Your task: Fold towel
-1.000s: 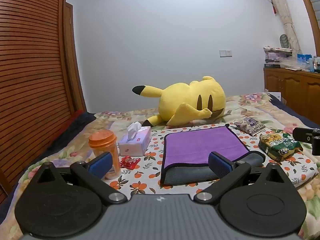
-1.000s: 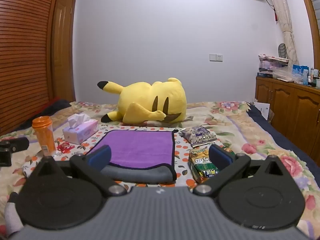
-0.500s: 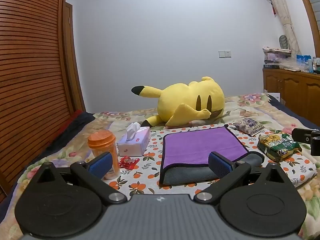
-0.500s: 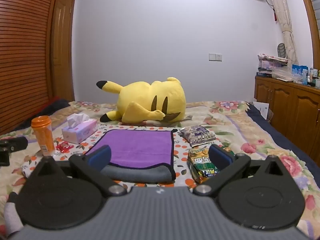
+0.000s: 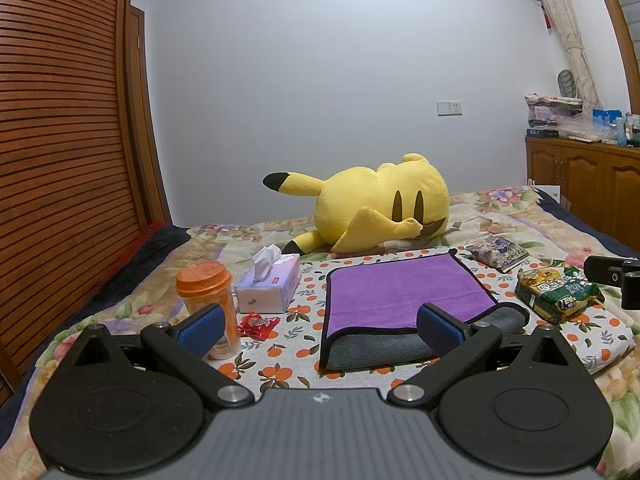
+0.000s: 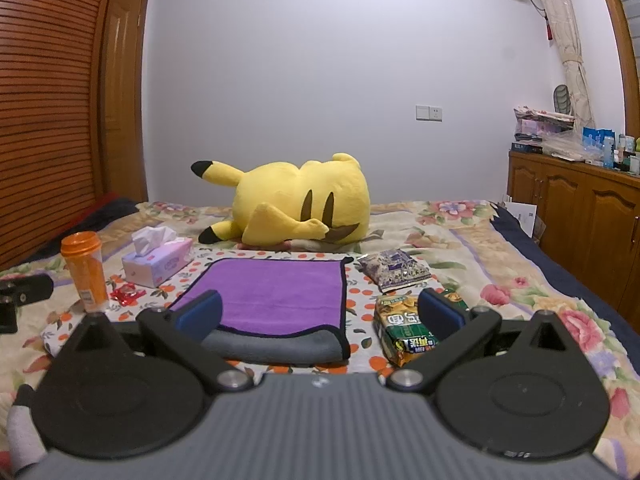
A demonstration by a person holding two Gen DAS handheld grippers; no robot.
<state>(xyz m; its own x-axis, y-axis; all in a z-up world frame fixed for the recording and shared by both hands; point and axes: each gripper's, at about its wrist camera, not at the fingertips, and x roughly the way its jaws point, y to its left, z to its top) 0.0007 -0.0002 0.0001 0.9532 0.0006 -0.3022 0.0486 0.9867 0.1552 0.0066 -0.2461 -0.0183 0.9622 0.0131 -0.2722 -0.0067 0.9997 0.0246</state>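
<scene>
A purple towel (image 5: 404,292) with a black hem and grey underside lies folded on the fruit-print cloth on the bed; its grey fold faces me. It also shows in the right wrist view (image 6: 276,294). My left gripper (image 5: 320,326) is open and empty, hovering just short of the towel's near left part. My right gripper (image 6: 320,316) is open and empty, hovering short of the towel's near right corner. Each gripper's tip shows at the edge of the other's view.
An orange-lidded cup (image 5: 208,300), a tissue box (image 5: 270,286) and a red wrapper (image 5: 258,324) lie left of the towel. A green snack bag (image 6: 408,330) and a purple packet (image 6: 394,270) lie right of it. A yellow plush (image 5: 376,212) lies behind. A wooden cabinet (image 6: 580,208) stands right.
Both views have drifted very slightly; the towel sits a touch lower and nearer. Both grippers stay open and empty.
</scene>
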